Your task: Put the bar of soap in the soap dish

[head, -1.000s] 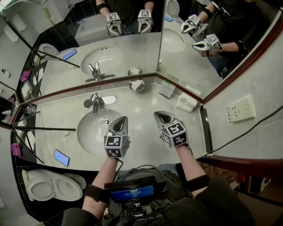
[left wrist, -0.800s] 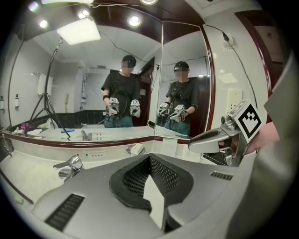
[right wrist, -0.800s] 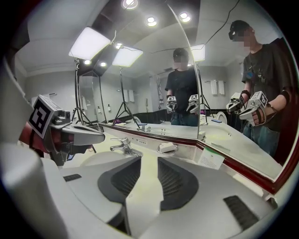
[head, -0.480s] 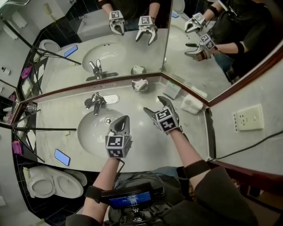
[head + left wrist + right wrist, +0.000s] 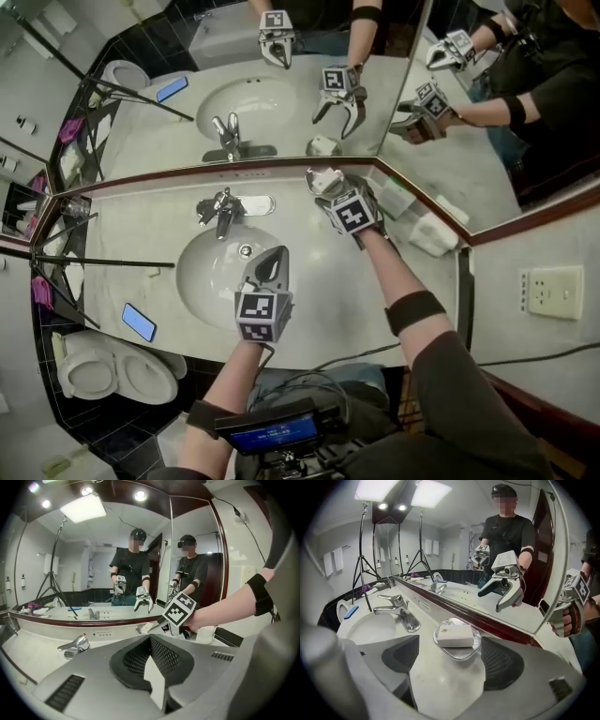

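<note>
At the lower left of the head view a toilet (image 5: 112,370) stands below the counter (image 5: 319,281), and a phone (image 5: 139,322) lies on the counter's edge. The left gripper (image 5: 274,261) hangs over the right rim of the basin (image 5: 211,272), its jaws pressed together on nothing. Further up, the right gripper (image 5: 323,180) has just been opening its jaws. They stand spread and pinch nothing. Just ahead of them the soap (image 5: 454,635) lies flat in the dish (image 5: 459,655), at the foot of the mirror (image 5: 281,103), touching neither pad. The tap (image 5: 220,211) stands to its left and a white pack (image 5: 433,234) to its right. In the head view the right gripper hides part of the dish.
</note>
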`<state>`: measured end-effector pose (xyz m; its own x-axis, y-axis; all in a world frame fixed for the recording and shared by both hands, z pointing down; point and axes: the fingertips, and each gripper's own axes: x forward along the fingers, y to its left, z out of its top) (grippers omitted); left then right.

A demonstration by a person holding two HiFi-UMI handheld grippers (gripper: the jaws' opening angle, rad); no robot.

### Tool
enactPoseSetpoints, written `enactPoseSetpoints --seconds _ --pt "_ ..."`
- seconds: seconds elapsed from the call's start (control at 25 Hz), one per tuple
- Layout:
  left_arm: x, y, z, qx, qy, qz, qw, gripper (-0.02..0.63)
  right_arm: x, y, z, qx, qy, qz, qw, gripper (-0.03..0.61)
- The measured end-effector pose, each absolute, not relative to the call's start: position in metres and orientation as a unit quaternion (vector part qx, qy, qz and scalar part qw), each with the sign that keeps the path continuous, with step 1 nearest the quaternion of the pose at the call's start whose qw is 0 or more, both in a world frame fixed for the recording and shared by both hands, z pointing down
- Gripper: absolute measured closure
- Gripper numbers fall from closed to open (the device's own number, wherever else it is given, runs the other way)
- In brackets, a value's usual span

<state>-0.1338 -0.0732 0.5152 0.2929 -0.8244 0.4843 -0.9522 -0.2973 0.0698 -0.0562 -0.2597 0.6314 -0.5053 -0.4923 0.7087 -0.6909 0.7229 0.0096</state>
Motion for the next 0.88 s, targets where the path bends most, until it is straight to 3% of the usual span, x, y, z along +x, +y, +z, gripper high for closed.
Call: enactPoseSetpoints --seconds 0.28,0.48,0.88 --pt "-0.164 -0.069 0.532 0.764 -0.586 0.183 0.199 0.611 -0.076 -0.286 0.657 0.343 -0.852 0.137 0.37 0.14" --pt "-0.172 -0.068 0.54 0.758 -0.591 0.182 0.21 0.611 -0.08 -0.286 0.667 0.333 -0.849 0.141 0.385 0.239" --pt "-0.17 -0.066 0.547 0.761 -0.584 0.186 0.211 0.611 -0.084 -0.263 0.636 0.289 -0.883 0.125 0.347 0.245"
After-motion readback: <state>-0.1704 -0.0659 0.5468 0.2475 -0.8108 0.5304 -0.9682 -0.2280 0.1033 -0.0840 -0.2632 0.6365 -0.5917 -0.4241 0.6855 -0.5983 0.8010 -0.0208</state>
